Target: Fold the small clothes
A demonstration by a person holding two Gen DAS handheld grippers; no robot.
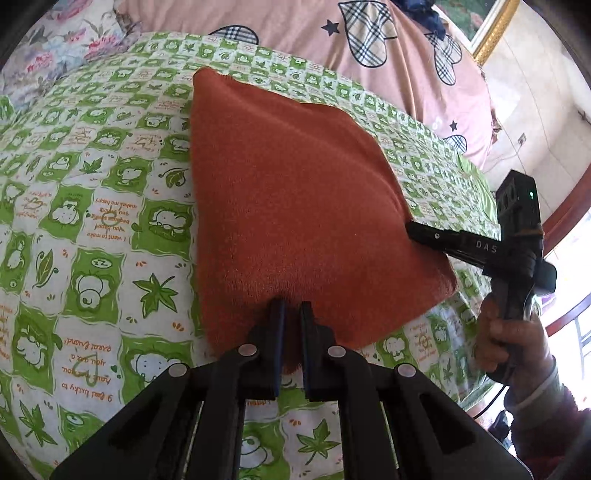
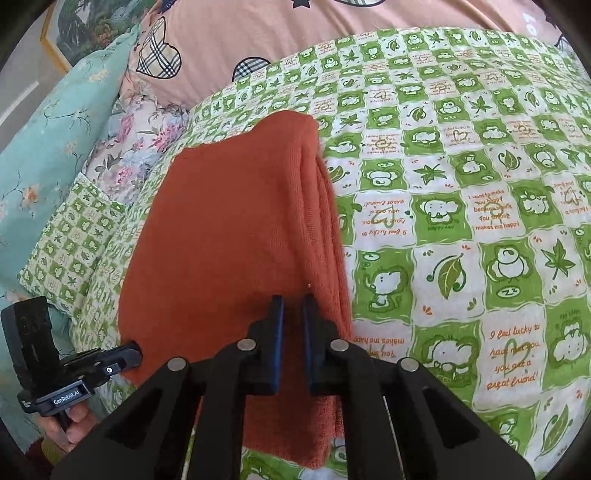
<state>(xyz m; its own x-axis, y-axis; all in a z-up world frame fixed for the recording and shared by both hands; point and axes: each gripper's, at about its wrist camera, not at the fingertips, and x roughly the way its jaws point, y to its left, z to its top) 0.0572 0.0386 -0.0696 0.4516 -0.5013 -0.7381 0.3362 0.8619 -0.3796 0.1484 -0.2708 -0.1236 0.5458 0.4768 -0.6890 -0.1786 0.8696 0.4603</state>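
A folded rust-orange knit garment (image 1: 295, 206) lies on a green-and-white checked bedspread (image 1: 92, 221). My left gripper (image 1: 291, 306) is shut on the garment's near edge, cloth pinched between its fingers. My right gripper (image 1: 412, 227) shows at the garment's right edge in the left wrist view. In the right wrist view the right gripper (image 2: 292, 301) is shut on the garment (image 2: 229, 236) at its near edge, by the stacked folded layers. The left gripper (image 2: 135, 350) shows at the garment's lower left corner there.
A pink duvet with plaid hearts (image 1: 388, 62) lies at the back of the bed. A floral pillow (image 1: 44, 55) and a teal pillow (image 2: 48, 155) lie to the side. A small checked pillow (image 2: 70, 243) sits by the garment. A gold-framed picture (image 1: 491, 26) hangs on the wall.
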